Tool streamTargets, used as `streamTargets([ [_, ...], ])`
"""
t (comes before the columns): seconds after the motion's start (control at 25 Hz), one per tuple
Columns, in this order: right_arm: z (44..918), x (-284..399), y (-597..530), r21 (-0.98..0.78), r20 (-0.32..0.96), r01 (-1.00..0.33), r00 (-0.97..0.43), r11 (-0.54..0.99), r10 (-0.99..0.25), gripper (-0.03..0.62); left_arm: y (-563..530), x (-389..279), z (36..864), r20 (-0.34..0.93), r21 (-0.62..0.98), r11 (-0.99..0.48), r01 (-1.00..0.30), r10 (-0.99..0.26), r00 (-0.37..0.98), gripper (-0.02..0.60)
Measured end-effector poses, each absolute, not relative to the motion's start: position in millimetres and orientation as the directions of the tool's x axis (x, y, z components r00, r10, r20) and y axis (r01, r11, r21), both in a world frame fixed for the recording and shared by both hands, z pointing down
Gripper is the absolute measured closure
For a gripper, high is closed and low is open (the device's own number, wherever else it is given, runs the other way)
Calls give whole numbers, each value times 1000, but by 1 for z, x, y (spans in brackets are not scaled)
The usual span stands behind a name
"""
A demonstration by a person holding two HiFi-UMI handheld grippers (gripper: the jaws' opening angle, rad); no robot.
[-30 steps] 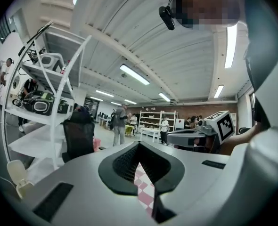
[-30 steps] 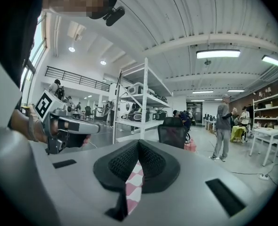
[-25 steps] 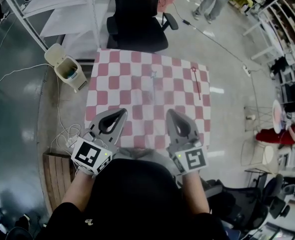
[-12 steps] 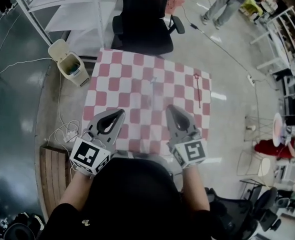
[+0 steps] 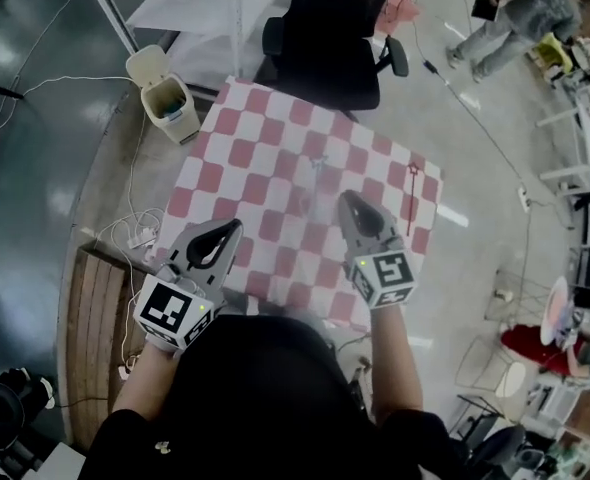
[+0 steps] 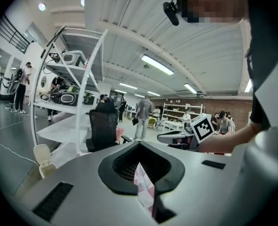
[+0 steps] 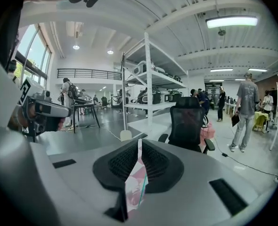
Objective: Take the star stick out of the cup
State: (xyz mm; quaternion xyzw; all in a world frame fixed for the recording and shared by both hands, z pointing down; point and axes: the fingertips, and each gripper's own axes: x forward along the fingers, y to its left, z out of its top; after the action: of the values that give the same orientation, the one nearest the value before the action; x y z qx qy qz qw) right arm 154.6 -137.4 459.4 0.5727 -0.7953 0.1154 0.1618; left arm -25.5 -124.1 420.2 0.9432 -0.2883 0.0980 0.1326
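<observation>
On the red-and-white checked table (image 5: 237, 153), near its middle, stands a faint clear cup (image 5: 313, 198). A pale star stick (image 5: 320, 162) rises out of it. A red star stick (image 5: 411, 200) lies flat near the right edge. My right gripper (image 5: 347, 198) is shut and empty, with its tip just right of the cup. My left gripper (image 5: 233, 225) is also shut and empty, at the near left edge of the table. In the left gripper view (image 6: 139, 147) and the right gripper view (image 7: 139, 141), only a sliver of checked cloth shows between the shut jaws.
A black office chair (image 5: 330, 28) stands at the table's far side. A white bin (image 5: 165, 98) is on the floor at the far left. A wooden pallet (image 5: 90, 338) and cables (image 5: 135, 238) lie at the near left. A person (image 5: 515, 18) stands far right.
My right gripper has moved forward over the table to beside the cup. The left gripper has hardly moved. The head view has swung, so the table now sits tilted in it.
</observation>
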Motion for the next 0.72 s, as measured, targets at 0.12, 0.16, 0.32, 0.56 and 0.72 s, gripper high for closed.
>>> streamTargets([
  [0.12,478,162,-151,-11,407,-938,-321,347,-855,571,-122,-30,426,291,187,-766,-615,-554,780,541],
  [0.16,485,165,-155,-17,412,-936,-327,352,-850,560,-121,-32,428,300,186,-755,-629,-566,768,541],
  [0.32,507,172,-170,-67,439,-927,-359,369,-823,490,-115,-38,434,330,185,-709,-681,-608,722,541],
  [0.56,543,175,-193,-131,478,-903,-419,409,-772,418,-112,-45,446,373,172,-652,-738,-651,662,541],
  [0.72,560,171,-206,-176,496,-881,-465,439,-734,391,-110,-48,451,395,163,-624,-764,-668,630,541],
])
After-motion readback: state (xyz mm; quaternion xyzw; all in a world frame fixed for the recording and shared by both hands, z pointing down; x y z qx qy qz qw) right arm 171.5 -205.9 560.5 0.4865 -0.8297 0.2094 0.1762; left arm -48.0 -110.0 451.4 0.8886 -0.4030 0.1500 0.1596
